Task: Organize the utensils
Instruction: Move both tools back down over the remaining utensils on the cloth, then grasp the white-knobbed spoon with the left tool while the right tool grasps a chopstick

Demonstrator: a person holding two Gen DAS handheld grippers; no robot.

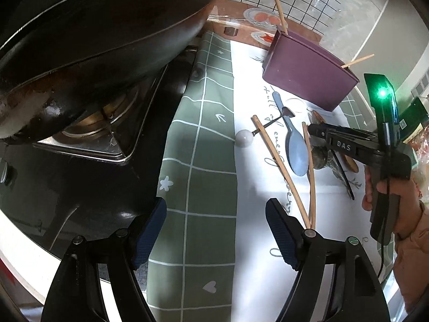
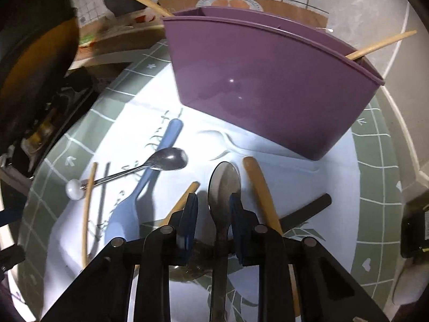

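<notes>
1. Left wrist view: the left gripper [image 1: 214,230] is seen with fingers wide apart and nothing between them, above the green-checked bench [image 1: 209,161]. The wooden chopsticks [image 1: 284,177] lie at about 1 o'clock from these fingers, long axes running toward 11 and 12 o'clock. The purple holder [image 1: 308,72] stands farther off at 1 o'clock.

2. Right wrist view: the right gripper [image 2: 213,209] is shown with fingers drawn close about the dark metal spoon [image 2: 224,185]; contact of the pads cannot be told. The spoon's long axis runs along the fingers, bowl toward 12 o'clock, where the holder stands. The right hand is judged nearer.
</notes>
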